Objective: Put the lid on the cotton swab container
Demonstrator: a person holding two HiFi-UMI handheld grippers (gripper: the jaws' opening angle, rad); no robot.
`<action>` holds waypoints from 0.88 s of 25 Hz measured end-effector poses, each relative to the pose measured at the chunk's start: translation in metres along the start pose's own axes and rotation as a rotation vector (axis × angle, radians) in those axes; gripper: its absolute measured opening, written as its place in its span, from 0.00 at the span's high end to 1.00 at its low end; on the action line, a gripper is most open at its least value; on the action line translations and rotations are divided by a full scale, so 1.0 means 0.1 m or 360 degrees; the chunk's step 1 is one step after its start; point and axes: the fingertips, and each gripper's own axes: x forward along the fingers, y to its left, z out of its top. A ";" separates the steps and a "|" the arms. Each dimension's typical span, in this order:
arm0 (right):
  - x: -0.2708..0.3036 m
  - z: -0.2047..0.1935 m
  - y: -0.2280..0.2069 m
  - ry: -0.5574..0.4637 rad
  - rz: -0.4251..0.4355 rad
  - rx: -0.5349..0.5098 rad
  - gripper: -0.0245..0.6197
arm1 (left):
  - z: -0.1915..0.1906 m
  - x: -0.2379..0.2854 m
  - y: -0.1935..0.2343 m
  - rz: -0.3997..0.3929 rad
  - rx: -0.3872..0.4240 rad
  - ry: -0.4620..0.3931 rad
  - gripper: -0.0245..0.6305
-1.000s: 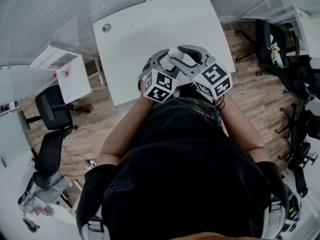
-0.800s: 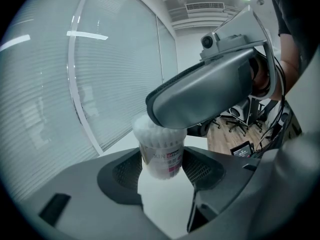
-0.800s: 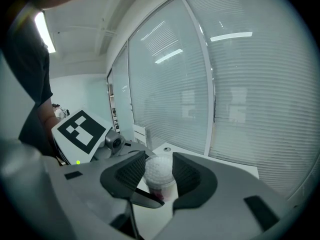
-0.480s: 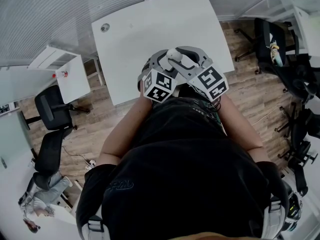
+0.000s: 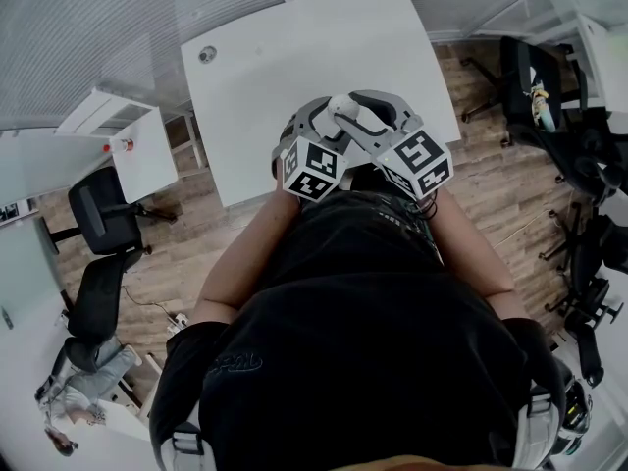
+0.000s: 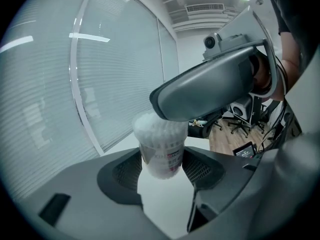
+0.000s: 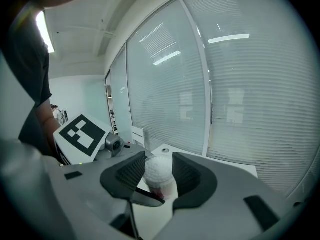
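Clear thin-walled plastic: one cotton swab container (image 6: 161,151), tapered cup form, red-printed label on the side, packed full, with white swab heads showing at the mouth. Location: apparently lifted off the white surface (image 5: 314,77), carried above its 6 o'clock edge close to the person's chest, and hidden under both tools in the head view. Held by: left tongs (image 6: 161,173), set wide, ribbed pads against the lower body at 3 and 9 o'clock. Right tongs (image 7: 159,178), a little narrower, reach in from 1 o'clock in the left gripper view and sit closed on the container's top, pads against the swab-head end. Lid: not separately made out. A pale hazy band round the mouth may be a translucent cap under the right pads, but this cannot be told. Handling, by judgement: very light. The wall is springy and likely to dent or go oval under a hard squeeze, which would spoil a lid's fit. The smooth sides are apt to slip or twist between pads, and the loose contents would spill if tipped uncapped. Best hold: low on the body, clear of the rim, with moderate pressure. Take the lid by its edge and press it down square.
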 end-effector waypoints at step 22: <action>-0.22 -0.49 -0.26 -0.0025 -0.0123 0.0164 0.88 | -0.21 -0.19 0.13 0.0025 -0.0088 0.0012 0.56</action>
